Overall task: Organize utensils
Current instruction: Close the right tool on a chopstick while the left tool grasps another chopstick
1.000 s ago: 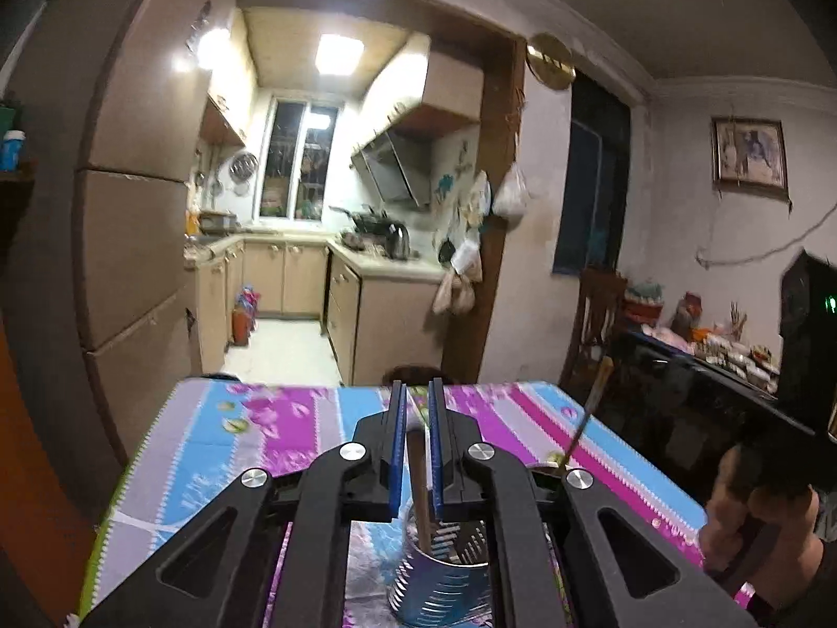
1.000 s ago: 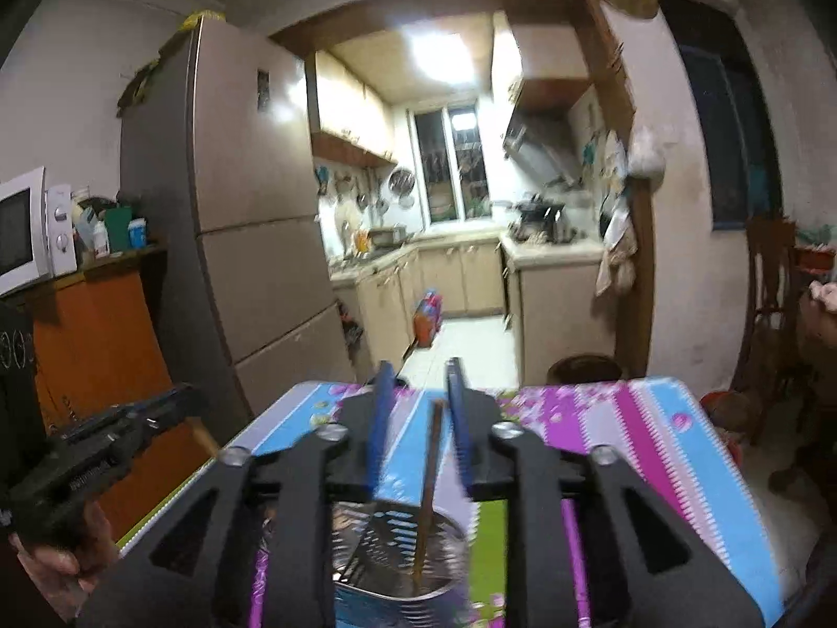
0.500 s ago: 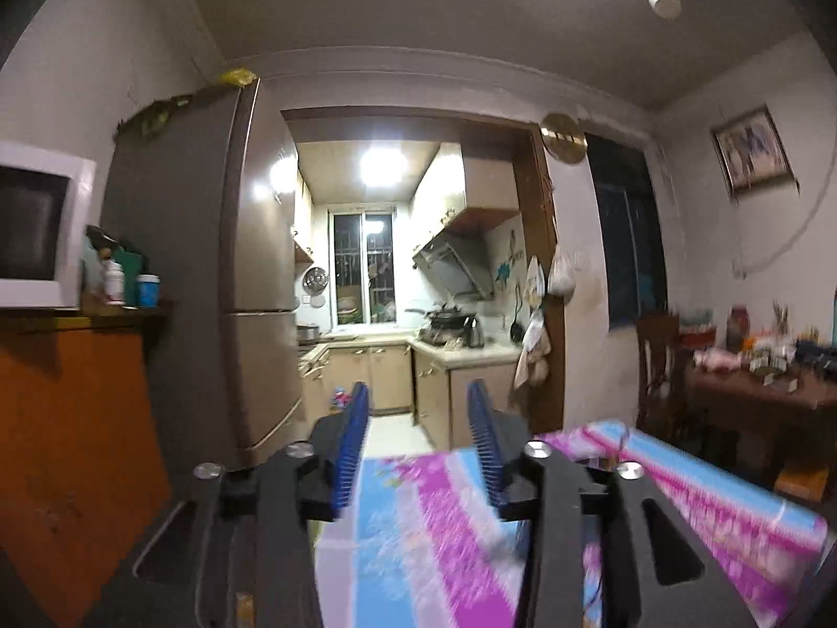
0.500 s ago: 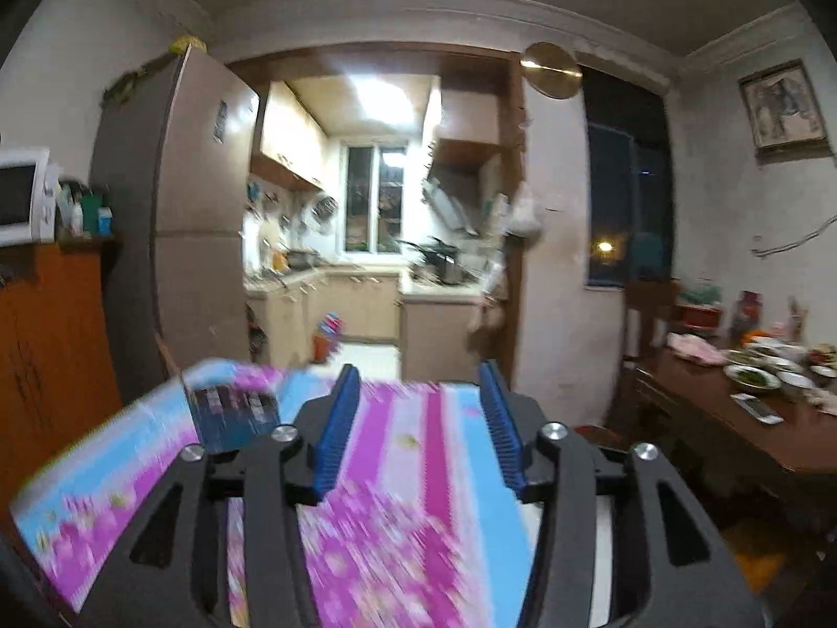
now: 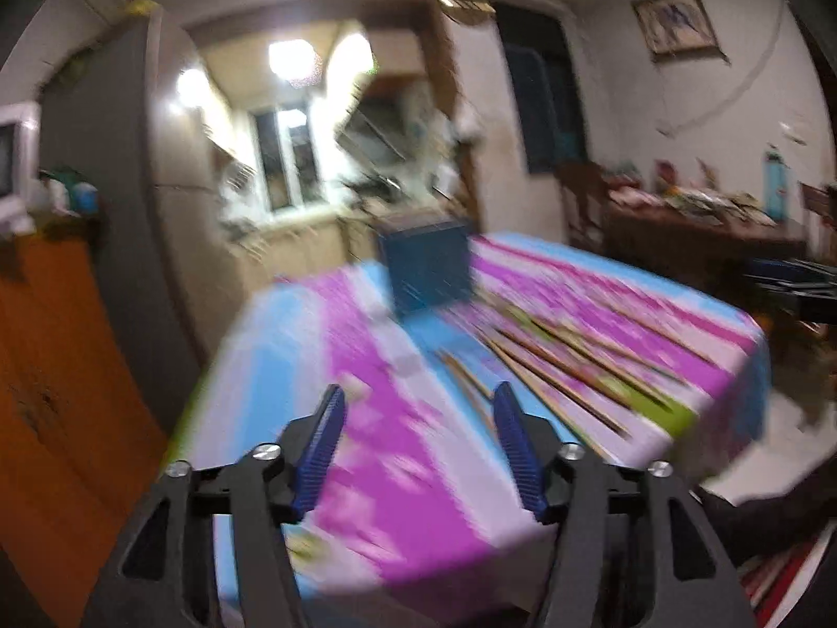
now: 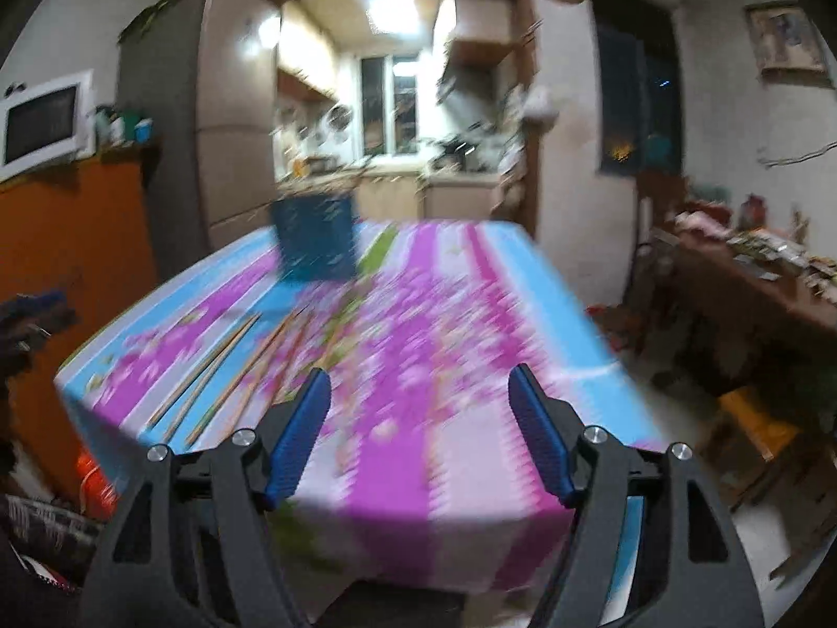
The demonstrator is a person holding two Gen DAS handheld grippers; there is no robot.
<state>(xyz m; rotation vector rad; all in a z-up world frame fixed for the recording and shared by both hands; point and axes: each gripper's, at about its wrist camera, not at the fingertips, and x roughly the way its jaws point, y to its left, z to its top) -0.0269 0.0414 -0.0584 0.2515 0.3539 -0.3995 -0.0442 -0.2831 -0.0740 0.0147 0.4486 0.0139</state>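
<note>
Everything is smeared by motion. A dark blue utensil holder (image 5: 426,267) (image 6: 314,240) stands at the far side of the flowered table (image 6: 471,314). Several wooden chopsticks (image 5: 565,366) (image 6: 235,371) lie flat on the cloth in front of it. My left gripper (image 5: 418,392) hovers over the near left part of the table, its jaws opening with nothing between them. My right gripper (image 6: 418,374) is over the near edge, right of the chopsticks, its jaws also opening and empty.
An orange cabinet (image 6: 68,240) with a microwave (image 6: 47,120) stands at the left beside a tall fridge (image 6: 172,120). A cluttered wooden side table (image 6: 758,272) lines the right wall. A kitchen doorway lies beyond the table.
Each gripper was shut on a chopstick standing in the holder. Both have let go, opened wide and pulled back and down to the table's near side.
</note>
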